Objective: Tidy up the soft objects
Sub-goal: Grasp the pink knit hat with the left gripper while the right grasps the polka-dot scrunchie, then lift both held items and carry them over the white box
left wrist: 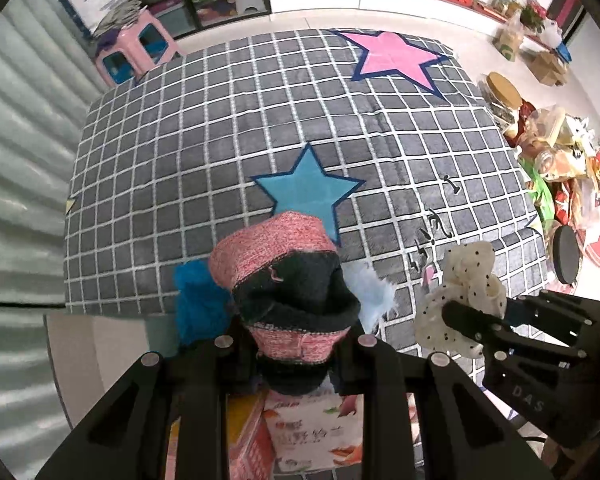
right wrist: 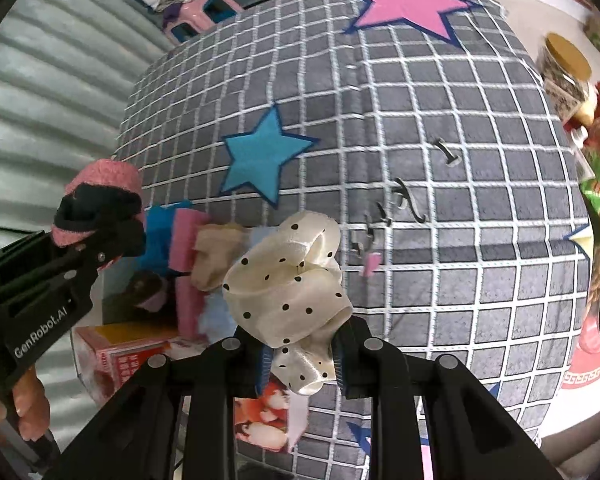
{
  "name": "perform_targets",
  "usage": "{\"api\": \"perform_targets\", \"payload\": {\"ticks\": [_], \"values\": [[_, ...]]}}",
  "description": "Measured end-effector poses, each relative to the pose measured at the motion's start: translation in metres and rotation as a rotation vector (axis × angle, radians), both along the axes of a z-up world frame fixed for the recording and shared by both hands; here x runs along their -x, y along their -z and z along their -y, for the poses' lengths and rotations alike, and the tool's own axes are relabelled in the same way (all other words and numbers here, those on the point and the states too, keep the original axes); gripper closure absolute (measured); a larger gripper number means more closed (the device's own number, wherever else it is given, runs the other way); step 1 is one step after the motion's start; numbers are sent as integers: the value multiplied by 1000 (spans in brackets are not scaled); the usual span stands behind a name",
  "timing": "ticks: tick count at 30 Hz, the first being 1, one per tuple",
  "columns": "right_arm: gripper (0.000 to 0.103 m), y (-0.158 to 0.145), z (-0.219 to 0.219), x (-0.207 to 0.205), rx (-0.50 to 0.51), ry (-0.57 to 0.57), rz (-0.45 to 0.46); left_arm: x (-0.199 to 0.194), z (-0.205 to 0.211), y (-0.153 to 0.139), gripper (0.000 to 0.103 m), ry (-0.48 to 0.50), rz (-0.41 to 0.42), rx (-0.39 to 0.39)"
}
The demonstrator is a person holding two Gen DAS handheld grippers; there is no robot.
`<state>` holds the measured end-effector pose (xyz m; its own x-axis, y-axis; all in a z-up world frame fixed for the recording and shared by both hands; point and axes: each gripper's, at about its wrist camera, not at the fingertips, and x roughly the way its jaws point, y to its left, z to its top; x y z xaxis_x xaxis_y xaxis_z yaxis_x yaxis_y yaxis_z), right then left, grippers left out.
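both pairs of jaws are clenched on cloth. the left gripper (left wrist: 296, 344) grasps a sock (left wrist: 288, 280), pink knit with a black band, bunched up between its fingers and lifted clear of the mat (left wrist: 180, 140); in the right wrist view the same sock (right wrist: 100, 208) shows at the left edge, pinched in the left gripper (right wrist: 96, 246), with a hand (right wrist: 28, 408) on the grip below it. the right gripper (right wrist: 300, 356) grasps a scrunchie (right wrist: 288, 292), cream with black dots, its folds bulging out above the fingers; in the left wrist view the scrunchie (left wrist: 460, 300) hangs at the right, held by the right gripper (left wrist: 468, 324), also off the mat.

under and just beyond the two grippers, at the mat's near left corner, lies a pile (right wrist: 196, 256) of other soft things: blue, pink, beige and pale blue pieces touching one another. a printed box (left wrist: 312, 432) sits below the left gripper, off the mat's near edge. farther out on the grey checked mat are a blue star (left wrist: 308, 188) near the middle and a pink star (left wrist: 396, 56) toward the far right corner. a pink stool (left wrist: 136, 48) stands past the far left corner, and jars and packets (left wrist: 552, 148) crowd the floor along the right edge.
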<state>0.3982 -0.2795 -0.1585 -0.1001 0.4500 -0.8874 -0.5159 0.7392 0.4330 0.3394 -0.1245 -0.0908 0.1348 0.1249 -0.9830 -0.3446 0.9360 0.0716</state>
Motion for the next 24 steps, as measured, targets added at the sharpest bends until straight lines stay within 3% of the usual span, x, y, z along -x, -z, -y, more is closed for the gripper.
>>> {"api": "perform_targets", "payload": {"ticks": [24], "values": [[77, -65, -87, 68, -29, -181, 118, 82, -64, -42, 76, -152, 96, 2]]}}
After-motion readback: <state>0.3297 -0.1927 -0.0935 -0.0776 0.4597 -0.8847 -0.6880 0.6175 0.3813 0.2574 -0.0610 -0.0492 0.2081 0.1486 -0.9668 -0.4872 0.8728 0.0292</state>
